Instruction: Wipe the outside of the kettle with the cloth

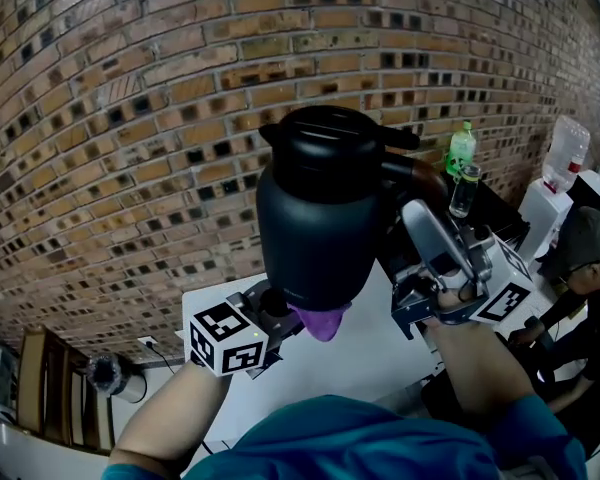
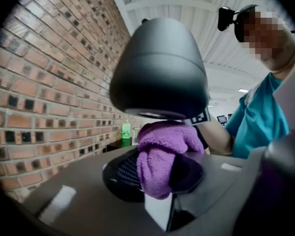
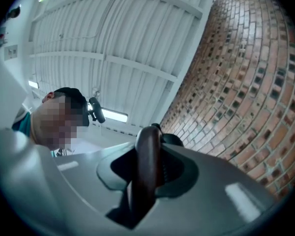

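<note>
- My right tool (image 1: 425, 230) is clenched on the kettle's handle (image 3: 146, 163), the dark bar pinched between both jaws.
- That grip holds the kettle (image 1: 318, 218) in the air, clear above the white surface (image 1: 380, 358). I judge this is so the lower body and base are free to reach, which they would not be with the kettle standing.
- My left tool (image 2: 157, 173) is clamped on the purple cloth (image 2: 162, 151), bunched into a wad that bulges past the jaws, so soft fabric rather than hard tool meets the kettle.
- The cloth sits directly under the kettle, up against its base (image 2: 160, 113); I cannot tell whether it presses or only brushes there.
- The kettle's long axis runs close to upright, with a slight tilt. Its lid (image 1: 325, 128) is on top and its base faces down toward the cloth.
- In the head view the spout (image 1: 272, 130) points away from the handle, toward my left tool's side, and the handle sticks out toward my right tool.
- The wall (image 1: 130, 118) stands behind the kettle, well apart from it.
- My guess is that the bottom edge is the part being wiped, with the sides above the cloth yet to be covered.
</note>
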Tool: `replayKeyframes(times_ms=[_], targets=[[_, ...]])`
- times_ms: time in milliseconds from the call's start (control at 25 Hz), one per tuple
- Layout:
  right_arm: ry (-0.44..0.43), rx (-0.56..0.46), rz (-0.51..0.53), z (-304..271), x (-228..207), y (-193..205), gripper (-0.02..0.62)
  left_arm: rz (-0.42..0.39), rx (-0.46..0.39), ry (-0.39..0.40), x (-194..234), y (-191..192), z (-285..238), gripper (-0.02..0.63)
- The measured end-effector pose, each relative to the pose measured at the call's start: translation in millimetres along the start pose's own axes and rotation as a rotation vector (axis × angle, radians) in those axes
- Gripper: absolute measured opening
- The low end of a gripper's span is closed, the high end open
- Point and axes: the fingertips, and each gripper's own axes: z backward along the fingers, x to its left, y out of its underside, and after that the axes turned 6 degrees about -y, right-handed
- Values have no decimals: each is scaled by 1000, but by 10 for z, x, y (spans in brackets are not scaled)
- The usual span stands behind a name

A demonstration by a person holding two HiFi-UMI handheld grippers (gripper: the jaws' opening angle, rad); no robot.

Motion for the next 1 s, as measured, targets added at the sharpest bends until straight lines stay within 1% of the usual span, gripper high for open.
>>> replayKeyframes(times_ms=[80,160,200,280,360,400,440,480,560,680,800,960,1000], targets=[[-9,12,-12,5,28,77,91,3,-19,31,-111,-38,-25,80],[-15,7,-17,41,59,80,91,39,-42,8,12,-66,50,80],[-16,0,-19,73,69,56,91,68,-56,-19,136,-75,118,80],[-23,-6,-24,149,92,8,91,112,-77,-98,431,-93,296,80],[-48,23,-30,220,142,10,91,137,-94,-175,721,-161,499,80],[-64,48,-35,256,176,42,91,143,-105,-190,818,-233,600,80],[-79,78,-42,293,213,98,91,136,-118,-186,855,-329,694,80],[-90,109,-50,329,252,173,91,110,-129,-168,830,-439,774,80],[-109,160,-64,381,330,348,91,6,-130,-115,664,-649,870,80],[-130,189,-94,431,394,553,91,-144,-71,-36,427,-792,885,80],[-172,181,-135,438,486,608,91,-261,17,8,316,-699,851,80],[-233,197,-136,341,636,621,91,-486,200,11,137,-352,688,80],[-248,196,-142,313,671,626,91,-536,230,17,129,-244,635,77]])
